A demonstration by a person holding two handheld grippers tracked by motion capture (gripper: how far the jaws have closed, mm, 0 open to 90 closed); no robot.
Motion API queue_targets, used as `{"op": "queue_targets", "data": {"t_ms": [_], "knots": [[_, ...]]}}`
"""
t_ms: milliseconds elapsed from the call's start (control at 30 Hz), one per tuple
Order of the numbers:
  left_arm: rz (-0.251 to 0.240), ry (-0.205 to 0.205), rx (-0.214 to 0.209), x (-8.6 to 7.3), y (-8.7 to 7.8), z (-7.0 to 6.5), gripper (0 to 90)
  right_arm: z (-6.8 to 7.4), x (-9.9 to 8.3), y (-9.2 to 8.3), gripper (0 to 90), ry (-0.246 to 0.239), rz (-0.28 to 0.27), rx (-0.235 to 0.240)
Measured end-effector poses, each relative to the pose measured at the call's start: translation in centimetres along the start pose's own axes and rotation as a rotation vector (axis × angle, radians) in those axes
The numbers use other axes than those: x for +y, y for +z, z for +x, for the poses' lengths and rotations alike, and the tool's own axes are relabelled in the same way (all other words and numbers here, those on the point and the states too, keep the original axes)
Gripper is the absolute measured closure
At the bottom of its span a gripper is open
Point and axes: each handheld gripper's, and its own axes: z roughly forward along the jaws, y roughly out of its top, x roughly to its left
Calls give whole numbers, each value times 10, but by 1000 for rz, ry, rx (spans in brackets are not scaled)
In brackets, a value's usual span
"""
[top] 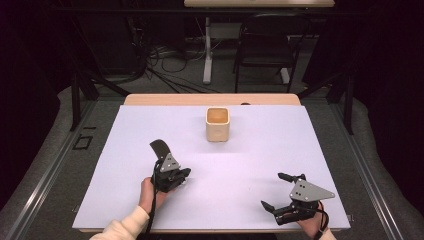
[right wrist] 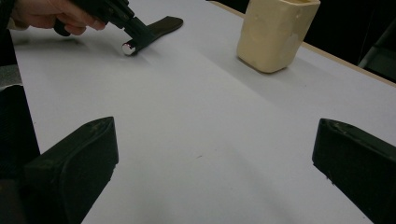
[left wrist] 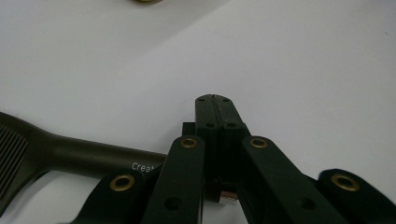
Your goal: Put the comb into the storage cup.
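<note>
Gripping the dark spatula (left wrist: 70, 154) by its handle, the left tool (left wrist: 215, 100) is pressing closed, while the right tool (top: 277, 191) is hovering open above the counter (top: 250, 165).

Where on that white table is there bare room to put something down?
Most of the white table is bare. The widest free patch lies between the cream cup, the left gripper and the right gripper. Both far corners beside the cup are free too. It is crowded only around the left gripper, shut on the dark spatula.
</note>
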Motion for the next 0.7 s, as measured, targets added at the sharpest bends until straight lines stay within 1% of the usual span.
{"op": "queue_targets", "data": {"t_ms": [33,100,400,500,567,600,700], "knots": [[4,-9,0,0,0,-1,900,0,0,0,0,-1,0,-1],[13,-1,3,0,0,-1,900,0,0,0,0,1,-1,0],[32,-2,15,-1,-1,1,900,0,0,0,0,0,-4,-1],[36,-13,13,-3,-2,1,900,0,0,0,0,0,-3,0],[45,-1,16,-3,-3,2,900,0,0,0,0,-2,-4,-1],[44,-9,15,-3,-4,1,900,0,0,0,0,-1,-4,-1],[53,-8,18,-3,-4,2,900,0,0,0,0,0,-3,0]]}}
